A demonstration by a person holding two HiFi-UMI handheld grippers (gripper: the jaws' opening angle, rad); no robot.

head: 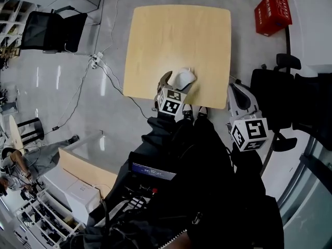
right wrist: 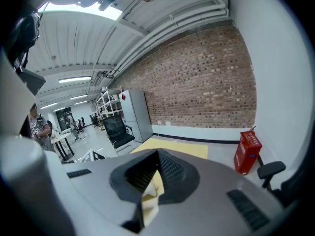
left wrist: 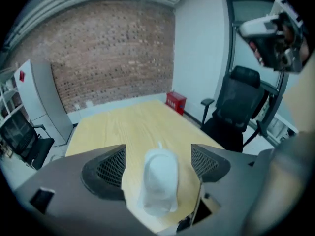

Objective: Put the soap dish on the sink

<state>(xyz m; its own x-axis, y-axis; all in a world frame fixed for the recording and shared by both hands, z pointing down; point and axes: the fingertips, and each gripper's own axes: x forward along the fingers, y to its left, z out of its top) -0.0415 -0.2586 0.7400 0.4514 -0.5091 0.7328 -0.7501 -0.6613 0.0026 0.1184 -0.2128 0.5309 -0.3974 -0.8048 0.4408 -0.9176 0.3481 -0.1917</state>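
My left gripper (left wrist: 157, 152) has its jaws spread wide. The white, rounded plastic soap dish (left wrist: 160, 181) sits between them with a gap on either side, so neither jaw touches it. The dish rests on the pale wooden square table with rounded corners (head: 176, 35), close to that table's lower edge in the head view, just left of the edge's middle.

My right gripper (right wrist: 156, 156) has its jaws brought together, the tips meeting in a point. In the head view it hangs off the table's lower right corner, at the right of the frame, well apart from the dish. Only a pale yellow sliver shows in the slit below its tips, and I cannot tell what that is.

Farther out, the rest of the tabletop is bare wood. A red box (head: 272, 12) stands on the grey floor at the upper right of the head view. A black office chair (head: 49, 30) sits at the upper left, and another black chair (head: 280, 95) is at the right, beside my right gripper. A red-brown brick wall (left wrist: 108, 53) fills the upper left of the left gripper view.
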